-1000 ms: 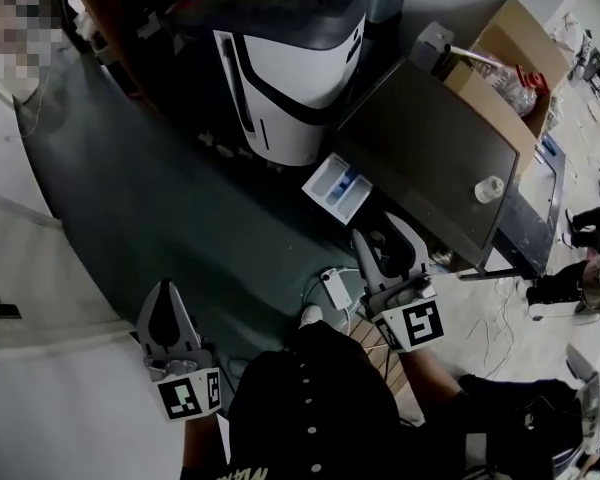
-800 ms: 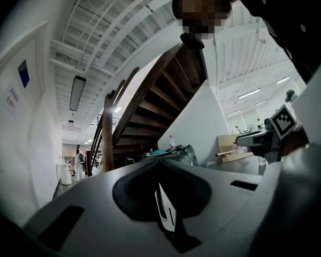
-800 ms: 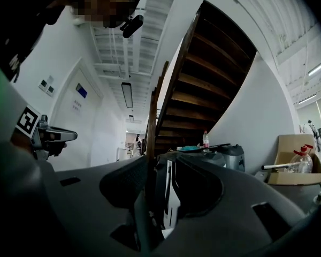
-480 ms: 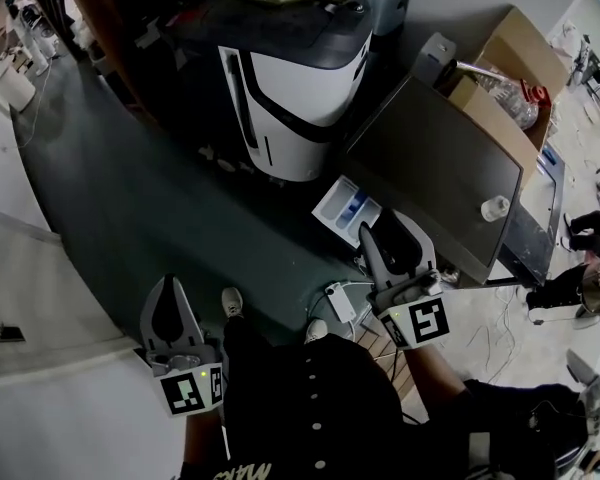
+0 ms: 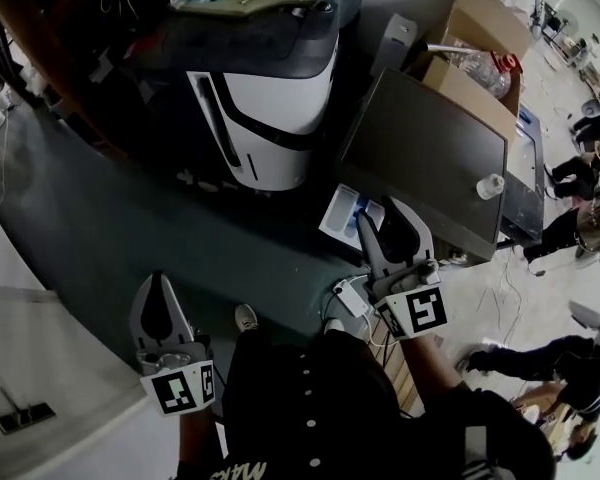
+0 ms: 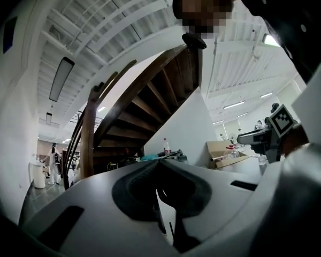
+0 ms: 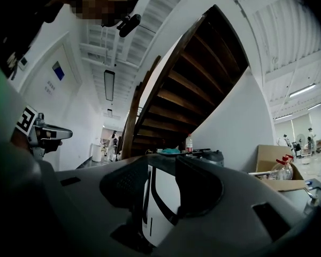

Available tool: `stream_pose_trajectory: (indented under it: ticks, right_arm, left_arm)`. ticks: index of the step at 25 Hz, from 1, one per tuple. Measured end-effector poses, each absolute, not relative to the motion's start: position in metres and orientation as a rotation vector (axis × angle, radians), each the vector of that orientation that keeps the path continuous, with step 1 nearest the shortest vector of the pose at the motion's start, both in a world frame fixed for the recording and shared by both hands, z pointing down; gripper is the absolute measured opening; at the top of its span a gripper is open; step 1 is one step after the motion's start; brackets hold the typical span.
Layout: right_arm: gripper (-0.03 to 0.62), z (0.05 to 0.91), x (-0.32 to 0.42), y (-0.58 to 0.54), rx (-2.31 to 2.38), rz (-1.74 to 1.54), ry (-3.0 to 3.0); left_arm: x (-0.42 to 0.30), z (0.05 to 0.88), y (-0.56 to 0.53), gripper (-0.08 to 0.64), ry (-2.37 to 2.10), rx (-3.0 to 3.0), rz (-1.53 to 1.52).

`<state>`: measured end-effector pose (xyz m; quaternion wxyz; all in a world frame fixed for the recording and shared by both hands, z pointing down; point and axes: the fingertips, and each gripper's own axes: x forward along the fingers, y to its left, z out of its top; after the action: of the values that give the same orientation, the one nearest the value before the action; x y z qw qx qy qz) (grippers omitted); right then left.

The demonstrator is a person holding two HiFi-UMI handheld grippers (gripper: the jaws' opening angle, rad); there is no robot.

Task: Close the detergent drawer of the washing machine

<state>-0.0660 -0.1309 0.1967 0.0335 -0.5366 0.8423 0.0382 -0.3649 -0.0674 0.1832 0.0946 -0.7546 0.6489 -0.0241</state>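
The washing machine shows its dark top at the right of the head view. Its white detergent drawer, with a blue insert, sticks out open at the machine's near left corner. My right gripper is open and empty, with its fingertips just right of the drawer and overlapping its edge. In the right gripper view the right gripper shows only a white appliance between its jaws. My left gripper hangs low at the left, far from the drawer, shut with nothing in it. Its tips meet.
A white and black appliance stands left of the washing machine. A cardboard box with a bottle is behind it. A small white cup sits on the machine's top. A white adapter with cables lies on the floor by my feet.
Both grippers have moved forward. The right gripper's tips have come up beside the open drawer. Neither gripper's jaws have changed.
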Motion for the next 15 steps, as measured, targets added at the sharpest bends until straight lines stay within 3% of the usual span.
stream_pose_trajectory:
  ticks: [15]
  right_arm:
    - [0.156,0.205,-0.098,-0.144,-2.075,0.129,2.376]
  left_arm:
    - [-0.435,0.188,-0.151,0.012,1.648,-2.478,-0.039]
